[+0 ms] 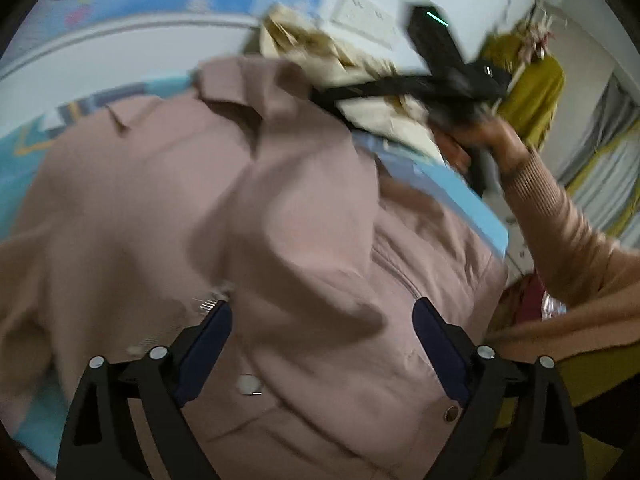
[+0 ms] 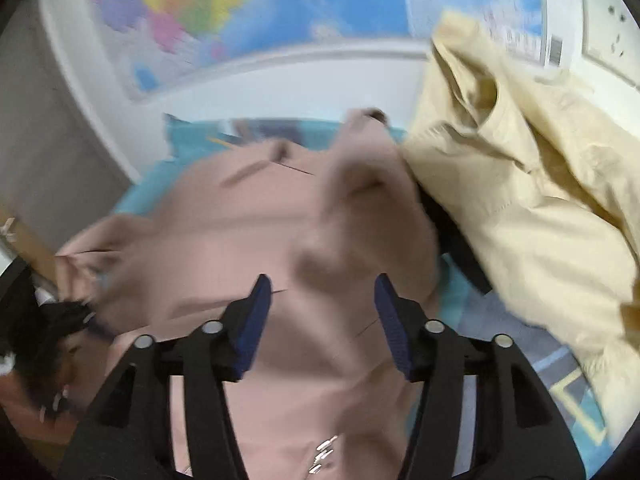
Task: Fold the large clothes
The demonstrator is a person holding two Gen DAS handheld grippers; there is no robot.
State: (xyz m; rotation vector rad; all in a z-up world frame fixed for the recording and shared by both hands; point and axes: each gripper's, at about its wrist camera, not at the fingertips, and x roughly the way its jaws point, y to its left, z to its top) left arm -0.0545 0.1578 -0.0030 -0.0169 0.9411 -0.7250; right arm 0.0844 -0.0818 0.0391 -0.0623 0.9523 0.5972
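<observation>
A dusty pink jacket point(image 1: 208, 200) with a collar and snap buttons lies spread on a blue patterned surface point(image 1: 24, 152). My left gripper point(image 1: 322, 308) hangs open just above its front, blue pads wide apart, nothing between them. In the left wrist view the other gripper's black body point(image 1: 448, 64) is held by a hand in a tan sleeve at the upper right. In the right wrist view the pink jacket point(image 2: 248, 240) fills the middle, and my right gripper point(image 2: 324, 284) stands open over it, with no cloth pinched between its pads.
A cream garment point(image 2: 520, 200) is heaped at the right of the pink jacket. A coloured wall map point(image 2: 224, 12) and a white rail run behind. A mustard garment point(image 1: 532, 92) hangs at the far right. The blue surface's edge point(image 1: 480, 216) drops off to the right.
</observation>
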